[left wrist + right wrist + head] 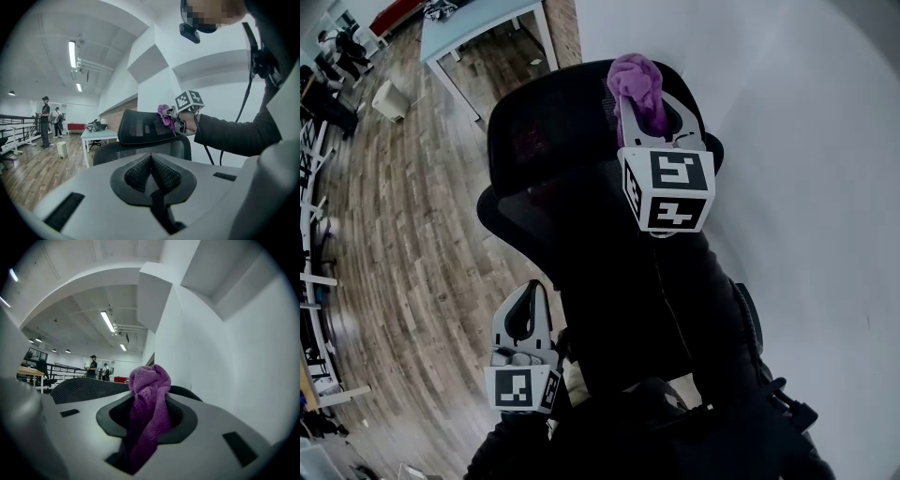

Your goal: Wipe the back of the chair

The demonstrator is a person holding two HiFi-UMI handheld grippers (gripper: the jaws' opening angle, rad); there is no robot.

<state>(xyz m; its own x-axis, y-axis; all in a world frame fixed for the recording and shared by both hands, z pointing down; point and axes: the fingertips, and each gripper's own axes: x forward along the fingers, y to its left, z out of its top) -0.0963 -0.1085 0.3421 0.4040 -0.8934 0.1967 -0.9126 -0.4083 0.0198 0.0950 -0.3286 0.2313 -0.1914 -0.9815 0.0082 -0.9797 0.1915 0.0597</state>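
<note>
A black mesh office chair (581,187) stands against a white wall, its headrest (546,122) at the top. My right gripper (639,105) is shut on a purple cloth (636,82), which rests at the headrest's upper right edge. In the right gripper view the cloth (149,411) bulges out between the jaws, with the headrest (84,388) just to the left. My left gripper (529,292) hangs low beside the chair's left side, shut and with nothing in it. The left gripper view shows its closed jaws, the chair (140,136) and the cloth (165,117) farther off.
The white wall (806,141) is close behind the chair on the right. Wooden floor (403,234) spreads to the left. A light blue table (478,33) stands beyond the chair, and two people (49,122) stand far off by a railing.
</note>
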